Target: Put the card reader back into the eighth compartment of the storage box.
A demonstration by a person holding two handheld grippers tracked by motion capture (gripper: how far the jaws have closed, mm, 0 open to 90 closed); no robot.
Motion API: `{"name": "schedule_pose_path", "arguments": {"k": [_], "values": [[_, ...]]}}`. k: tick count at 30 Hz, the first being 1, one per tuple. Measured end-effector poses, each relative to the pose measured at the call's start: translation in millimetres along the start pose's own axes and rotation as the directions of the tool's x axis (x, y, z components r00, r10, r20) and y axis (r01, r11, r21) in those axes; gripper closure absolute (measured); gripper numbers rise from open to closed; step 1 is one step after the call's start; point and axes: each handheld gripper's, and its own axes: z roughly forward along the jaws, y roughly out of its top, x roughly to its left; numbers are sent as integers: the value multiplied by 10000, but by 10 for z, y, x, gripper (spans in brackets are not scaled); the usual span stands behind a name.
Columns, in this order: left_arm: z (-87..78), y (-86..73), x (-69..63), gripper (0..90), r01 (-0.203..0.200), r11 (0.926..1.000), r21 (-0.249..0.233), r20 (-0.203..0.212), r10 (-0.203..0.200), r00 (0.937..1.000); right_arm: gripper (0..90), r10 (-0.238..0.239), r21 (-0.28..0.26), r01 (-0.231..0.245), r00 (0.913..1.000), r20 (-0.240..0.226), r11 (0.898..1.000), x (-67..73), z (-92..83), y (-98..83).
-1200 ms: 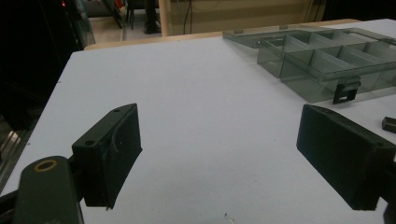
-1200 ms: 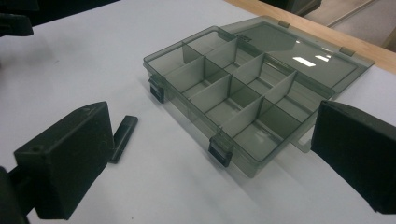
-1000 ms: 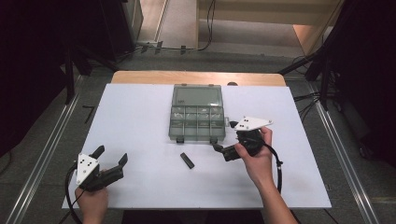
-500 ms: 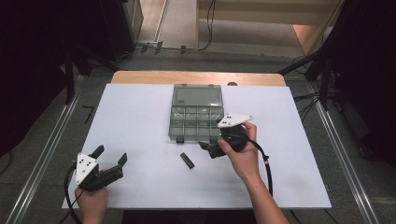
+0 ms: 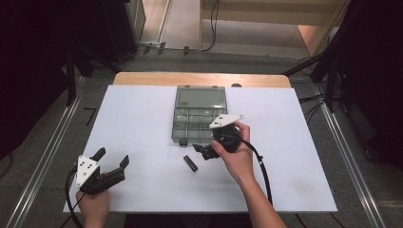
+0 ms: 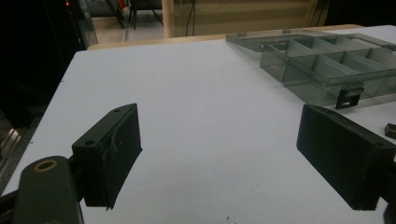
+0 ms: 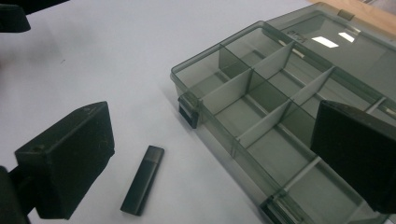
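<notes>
A clear grey compartment box (image 5: 197, 124) lies in the middle of the white tabletop (image 5: 138, 123), its lid folded back and its cells empty. A small black stick (image 5: 190, 164) lies flat just in front of the box. My right gripper (image 5: 202, 152) hovers at the box's front edge, just right of the stick, open with nothing between its jaws. The right gripper view has the stick (image 7: 142, 185) below the left jaw and the box (image 7: 261, 107) ahead. My left gripper (image 5: 111, 159) rests open and empty near the front left corner; its own view shows the box (image 6: 327, 65) at far right.
The box has black latches (image 7: 189, 114) on its front wall. A wooden table edge (image 5: 199, 78) runs behind the white top. Metal rails (image 5: 47, 152) flank both sides of the table, and cables lie on the floor beyond it.
My right gripper has moved left and slightly forward, from right of the box to its front edge beside the black stick. The left gripper has stayed in place.
</notes>
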Motion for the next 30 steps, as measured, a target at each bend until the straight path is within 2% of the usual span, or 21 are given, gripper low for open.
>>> {"name": "schedule_pose_path", "arguments": {"k": [21, 30], "values": [[-6, 1, -3, 142, -21, 10000, 4, 1, 21, 10000, 0, -335, 1037, 410, 9967, -737, 9938, 290, 307, -4], [-8, 0, -4, 142, -24, 10000, -30, 57, 24, 10000, 0, -254, 1322, 374, 9955, -917, 9905, 371, 401, -62]]}}
